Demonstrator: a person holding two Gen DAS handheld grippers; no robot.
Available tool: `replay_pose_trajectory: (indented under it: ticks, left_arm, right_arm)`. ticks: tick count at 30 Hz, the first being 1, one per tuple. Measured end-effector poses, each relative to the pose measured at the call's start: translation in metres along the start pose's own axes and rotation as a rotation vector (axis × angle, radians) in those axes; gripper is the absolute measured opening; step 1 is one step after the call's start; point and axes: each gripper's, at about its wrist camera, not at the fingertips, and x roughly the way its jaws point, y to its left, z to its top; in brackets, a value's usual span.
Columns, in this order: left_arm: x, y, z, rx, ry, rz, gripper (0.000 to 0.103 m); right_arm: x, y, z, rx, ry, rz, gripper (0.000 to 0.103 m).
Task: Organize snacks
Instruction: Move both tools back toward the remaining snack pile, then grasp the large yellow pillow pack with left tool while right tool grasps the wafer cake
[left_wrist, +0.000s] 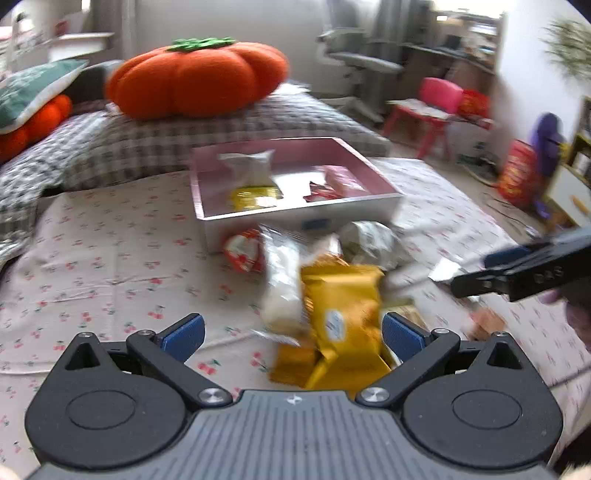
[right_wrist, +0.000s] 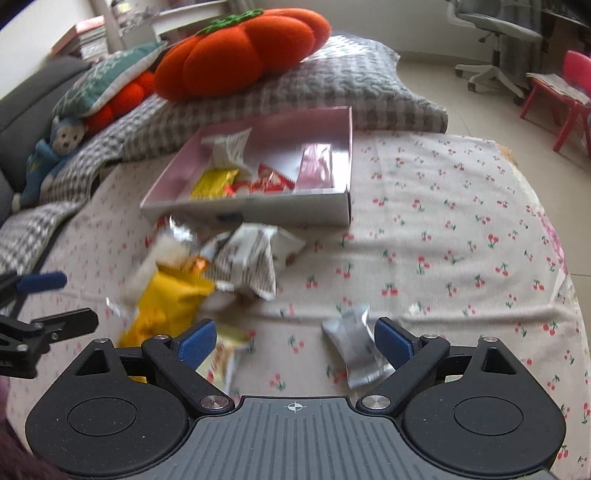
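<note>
Right wrist view: right tool (right_wrist: 295, 341) angled down, jaws wide, over silver packet (right_wrist: 356, 347).

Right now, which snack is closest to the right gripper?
The small silver packet, lying alone beside the right gripper's blue pad; the other loose snacks are heaped together, away from it.

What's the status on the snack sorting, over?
Left gripper and right gripper both open, holding nothing. Pink box partly filled; loose snack pile and silver packet on the bedsheet. Nothing blocking the box.

Glossy, seemingly foil yellow packet (left_wrist: 343, 306)
</note>
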Motion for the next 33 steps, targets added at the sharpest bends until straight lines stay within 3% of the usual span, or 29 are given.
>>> replay_pose_trajectory:
  ticks: [5, 12, 24, 33]
  left_arm:
    - [0.003, -0.003, -0.023, 0.045, 0.022, -0.159, 0.103]
    - [0.010, -0.013, -0.039, 0.145, 0.105, -0.290, 0.103]
    - [0.015, -0.029, -0.050, 0.244, 0.187, -0.305, 0.102]
    - [0.014, -0.034, -0.051, 0.246, 0.203, -0.328, 0.086]
  right_arm:
    - [0.001, -0.008, -0.029, -0.057, -0.022, 0.027, 0.094]
    - [-0.006, -0.015, -0.055, -0.142, -0.053, 0.055, 0.094]
    - [-0.001, -0.007, -0.078, -0.281, -0.040, 0.015, 0.094]
    - [-0.001, -0.006, -0.079, -0.298, -0.051, 0.011, 0.094]
